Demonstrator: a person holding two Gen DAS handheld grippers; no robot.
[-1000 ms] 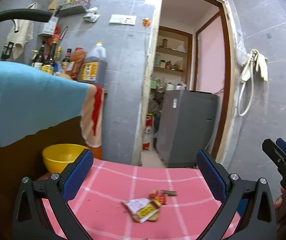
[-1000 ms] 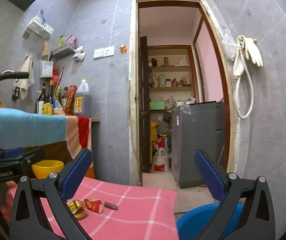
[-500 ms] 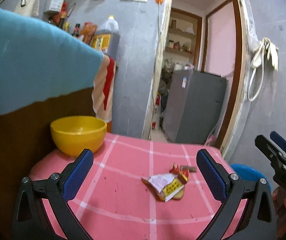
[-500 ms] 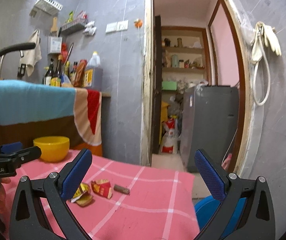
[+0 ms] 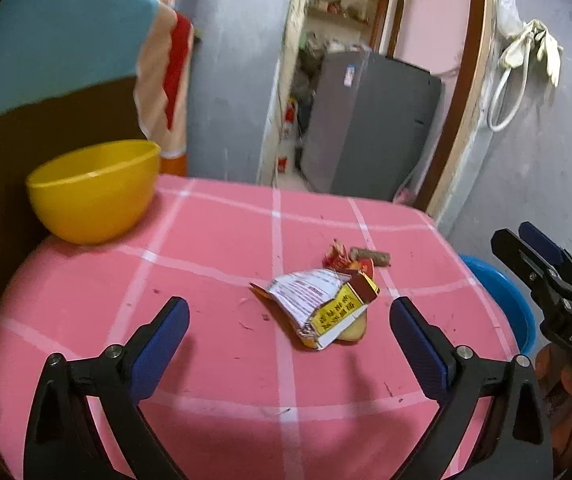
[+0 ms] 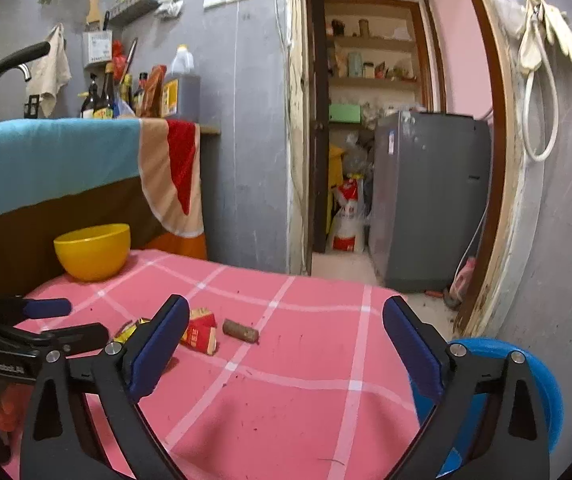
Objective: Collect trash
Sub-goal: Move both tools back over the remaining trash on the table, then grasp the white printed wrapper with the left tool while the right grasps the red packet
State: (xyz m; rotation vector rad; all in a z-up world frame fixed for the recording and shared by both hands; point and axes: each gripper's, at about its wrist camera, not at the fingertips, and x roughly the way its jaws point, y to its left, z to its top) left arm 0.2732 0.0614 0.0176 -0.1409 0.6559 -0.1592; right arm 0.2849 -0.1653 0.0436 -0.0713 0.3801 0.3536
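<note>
- grey-walled kitchen corner; an open doorway (image 6: 365, 120) led to a back room with shelves and a grey appliance (image 6: 425, 200).
- a low table under a pink checked cloth (image 5: 206, 280) stood beside a counter draped with a blue, tan and red towel (image 6: 86, 152); bottles (image 6: 138, 88) lined the counter top.
- yellow bowl (image 5: 94, 192) sat at the table's far left corner, well apart from the trash.
- trash lay in a small cluster toward the right middle of the cloth: a torn white-and-yellow wrapper (image 5: 317, 308), a crumpled red wrapper (image 6: 200, 330) touching it on the far side, and a short brown stub (image 6: 240, 330) just beside the red one.
- something tan peeked from under the torn wrapper's near edge; could not tell what.
- left gripper (image 5: 287, 332) hung over the near part of the table, jaws spread wide, nothing between them; the torn wrapper lay just ahead, between the lines of its two blue pads (image 5: 158, 344).
- right gripper (image 6: 286, 340) was also spread wide and empty, off the table's right side, pointing across the cloth; the brown stub lay ahead of it.
- a blue tub (image 6: 525, 360) sat low, off the table's right edge, near the right gripper.
- pale rubber gloves (image 6: 545, 32) hung on the wall right of the doorway with a loop of white hose.
</note>
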